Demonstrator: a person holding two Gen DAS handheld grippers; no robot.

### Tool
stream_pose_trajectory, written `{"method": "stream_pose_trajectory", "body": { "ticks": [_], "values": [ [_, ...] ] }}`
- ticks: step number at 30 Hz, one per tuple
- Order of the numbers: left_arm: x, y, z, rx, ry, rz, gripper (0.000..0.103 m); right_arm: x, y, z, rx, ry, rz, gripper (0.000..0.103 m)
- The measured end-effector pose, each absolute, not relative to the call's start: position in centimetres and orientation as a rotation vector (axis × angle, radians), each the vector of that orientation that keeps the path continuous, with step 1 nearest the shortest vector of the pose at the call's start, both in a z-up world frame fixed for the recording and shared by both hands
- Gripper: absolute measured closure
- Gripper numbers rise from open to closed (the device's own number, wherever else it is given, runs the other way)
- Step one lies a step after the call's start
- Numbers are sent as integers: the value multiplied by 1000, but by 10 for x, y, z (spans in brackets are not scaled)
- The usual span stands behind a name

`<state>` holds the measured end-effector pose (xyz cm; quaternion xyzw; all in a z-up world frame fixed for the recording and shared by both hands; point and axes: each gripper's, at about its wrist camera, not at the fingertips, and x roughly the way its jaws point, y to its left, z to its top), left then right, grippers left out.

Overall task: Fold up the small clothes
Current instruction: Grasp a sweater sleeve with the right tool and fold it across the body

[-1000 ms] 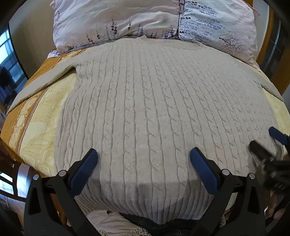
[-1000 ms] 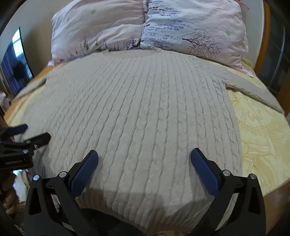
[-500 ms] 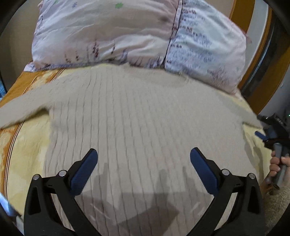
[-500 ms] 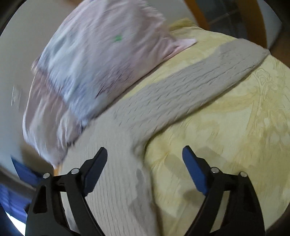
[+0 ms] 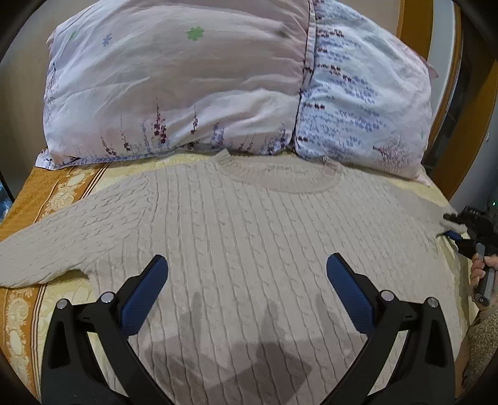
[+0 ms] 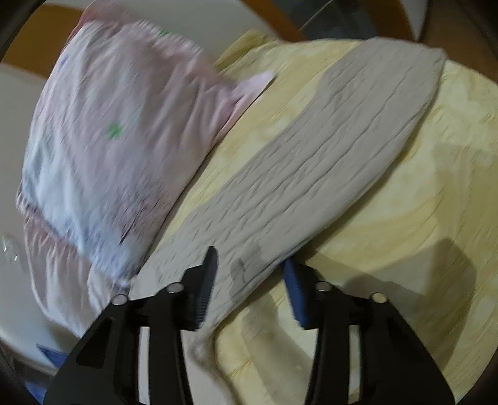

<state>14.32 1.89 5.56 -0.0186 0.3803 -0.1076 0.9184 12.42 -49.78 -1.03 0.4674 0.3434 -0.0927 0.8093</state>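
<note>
A beige cable-knit sweater [image 5: 249, 224] lies flat on the bed, neckline toward the pillows, its left sleeve [image 5: 62, 243] spread out to the side. My left gripper [image 5: 246, 274] hovers open over the sweater's chest with nothing between its fingers. My right gripper [image 6: 250, 280] is rolled sideways at the sweater's right sleeve [image 6: 326, 174]. Its jaws are closing with the sleeve's upper part between them, one finger over the cloth and one under, a gap still showing. The left wrist view shows that gripper [image 5: 451, 226] at the sweater's right edge, held by a hand [image 5: 479, 271].
Two floral pillows [image 5: 174, 78] [image 5: 364, 93] lean at the head of the bed, just past the neckline. A yellow patterned bedspread [image 6: 404, 218] with an orange border [image 5: 37, 193] lies under the sweater. A wooden headboard [image 5: 414, 18] rises behind.
Both views moved from the sweater's hem up toward the pillows. The right gripper swung out to the right sleeve, rolled sideways, and its jaws narrowed around the sleeve. The left gripper stayed open.
</note>
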Motion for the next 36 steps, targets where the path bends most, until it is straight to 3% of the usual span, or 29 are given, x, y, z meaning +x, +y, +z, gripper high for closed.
{"method": "stream_pose_trajectory", "body": {
  "ticks": [6, 10, 14, 28, 32, 36],
  "values": [
    [150, 19, 56, -26, 743, -240, 2, 119, -527, -13, 1012, 676, -302, 69],
    [153, 18, 56, -17, 735, -242, 2, 120, -534, -16, 988, 671, -336, 85],
    [153, 21, 56, -25, 731, -249, 2, 124, -528, -10, 929, 647, -335, 91],
    [155, 24, 55, -54, 732, -254, 2, 138, -435, 68, 726, 551, -37, 92],
    [157, 23, 53, -62, 742, -261, 2, 148, -370, 70, 667, 629, 145, 92],
    [154, 20, 50, -55, 752, -274, 2, 169, -312, 38, 641, 803, 258, 91]
  ]
}}
